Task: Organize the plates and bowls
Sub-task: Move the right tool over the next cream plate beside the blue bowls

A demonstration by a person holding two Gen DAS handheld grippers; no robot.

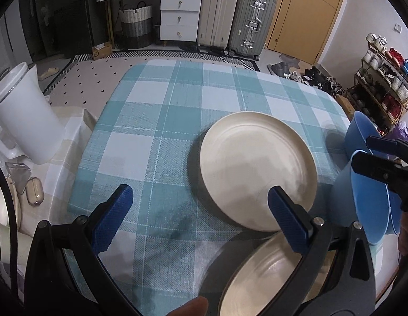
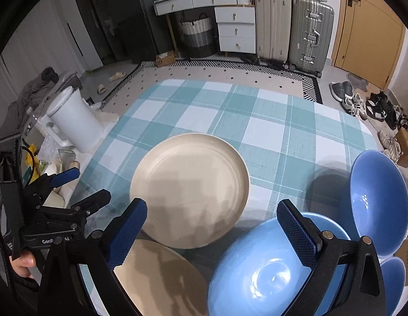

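On checked tablecloth (image 2: 270, 121) | cream plates (image 2: 189, 189) | blue bowls (image 2: 378, 202) | white bin (image 2: 74, 121) left

The left gripper (image 1: 200, 206) is spread wide — its two blue-padded fingers (image 1: 113, 217) stand far apart with nothing between them, angled forward and down. The right gripper (image 2: 213, 227) is likewise spread, its ribbed blue pads (image 2: 296, 233) well apart and gripping nothing. At the left edge of the right wrist view a hand (image 2: 22, 263) grips the left gripper's handle — only part of it shows.
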